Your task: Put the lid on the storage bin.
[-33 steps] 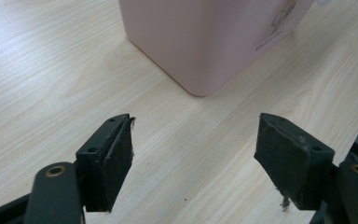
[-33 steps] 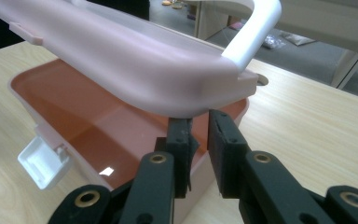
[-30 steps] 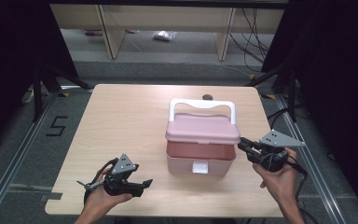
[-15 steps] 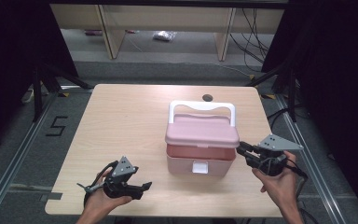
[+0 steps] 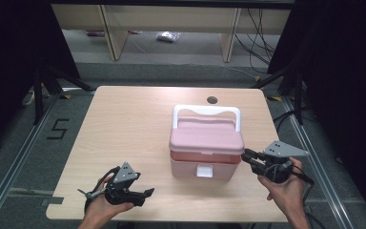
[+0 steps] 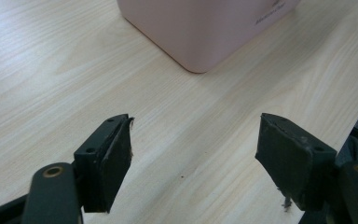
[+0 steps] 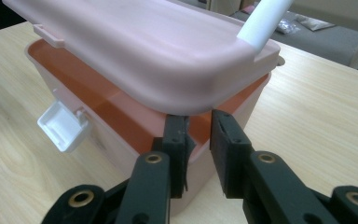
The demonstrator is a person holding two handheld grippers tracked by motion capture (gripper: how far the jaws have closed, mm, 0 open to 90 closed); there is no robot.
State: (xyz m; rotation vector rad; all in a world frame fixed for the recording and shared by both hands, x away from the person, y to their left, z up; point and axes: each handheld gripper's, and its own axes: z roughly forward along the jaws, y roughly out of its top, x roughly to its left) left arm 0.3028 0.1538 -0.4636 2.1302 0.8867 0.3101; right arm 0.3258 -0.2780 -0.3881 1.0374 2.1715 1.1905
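A pink lidded box (image 5: 205,162) with a white handle (image 5: 206,110) stands mid-table. Its lid (image 7: 135,51) is raised a crack, so the orange inside (image 7: 93,93) shows. The white front latch (image 7: 63,126) hangs loose. My right gripper (image 5: 244,156) is at the box's right front corner, its jaws a narrow gap apart. In the right gripper view its fingertips (image 7: 176,126) sit just under the lid's edge, with the box rim in the gap between them. My left gripper (image 5: 147,193) hovers open and empty over the table's near left part, and the box corner (image 6: 200,32) lies ahead of its jaws.
The wooden table (image 5: 124,129) has a small round hole (image 5: 212,100) near its far edge. Shelving legs and cables (image 5: 259,38) stand on the floor beyond. A "5" is marked on the floor (image 5: 57,129) to the left.
My right gripper has shifted slightly toward the near edge along the box's right corner. The left gripper has stayed put.
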